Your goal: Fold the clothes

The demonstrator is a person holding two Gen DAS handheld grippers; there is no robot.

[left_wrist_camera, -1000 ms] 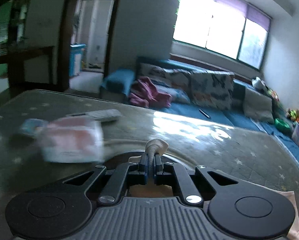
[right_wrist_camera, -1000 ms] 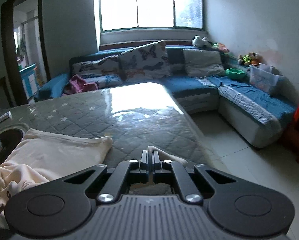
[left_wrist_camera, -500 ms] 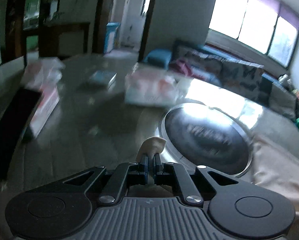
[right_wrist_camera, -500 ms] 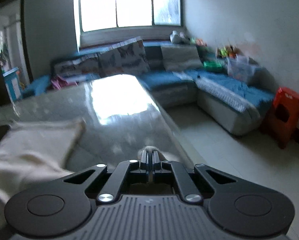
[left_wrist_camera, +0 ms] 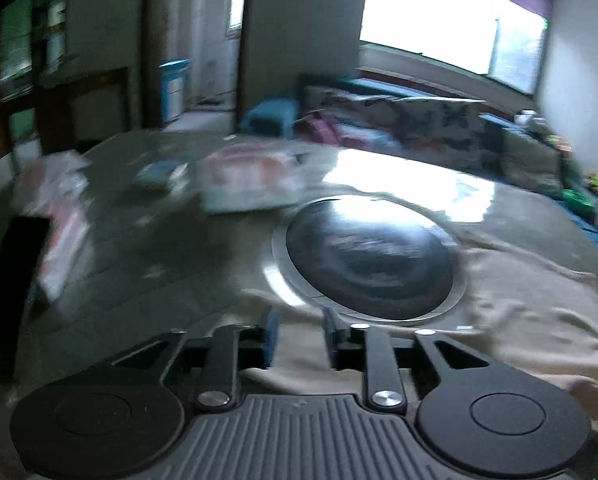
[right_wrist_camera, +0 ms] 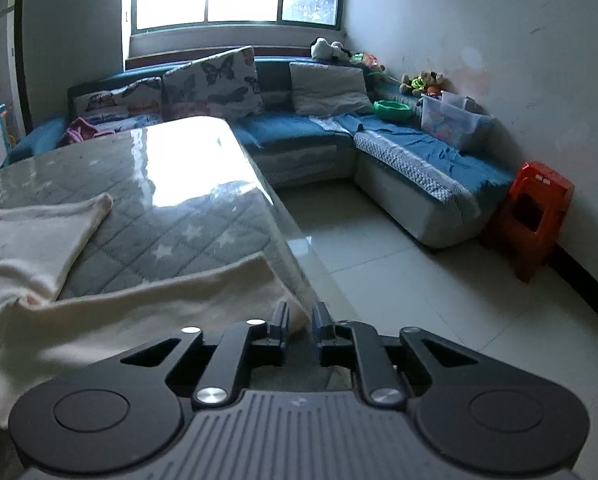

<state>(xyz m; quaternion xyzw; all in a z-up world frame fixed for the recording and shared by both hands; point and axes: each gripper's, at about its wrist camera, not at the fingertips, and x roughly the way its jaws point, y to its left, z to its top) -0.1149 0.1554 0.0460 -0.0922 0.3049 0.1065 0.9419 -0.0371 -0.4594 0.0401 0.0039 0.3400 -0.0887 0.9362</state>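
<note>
We count 1 cream garment (right_wrist_camera: pixel 147 304) on 1 tabletop (right_wrist_camera: pixel 171 236), 1 round inset burner (left_wrist_camera: pixel 373 256), 1 red plastic stool (right_wrist_camera: pixel 533 216), 2 butterfly cushions (right_wrist_camera: pixel 213 84) + 1 plain grey cushion (right_wrist_camera: pixel 329 88), 1 green bowl (right_wrist_camera: pixel 393 109), 1 clear storage bin (right_wrist_camera: pixel 453 120).

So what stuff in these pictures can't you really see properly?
- Left wrist view: pink and white packages on the table are smeared by motion blur; any print is unreadable.
- Left wrist view: the cream garment runs under the gripper body and off the right edge.
- Right wrist view: the garment's left part is cut off by the edge.
- Right wrist view: toys on the sofa are too small to tell.
</note>
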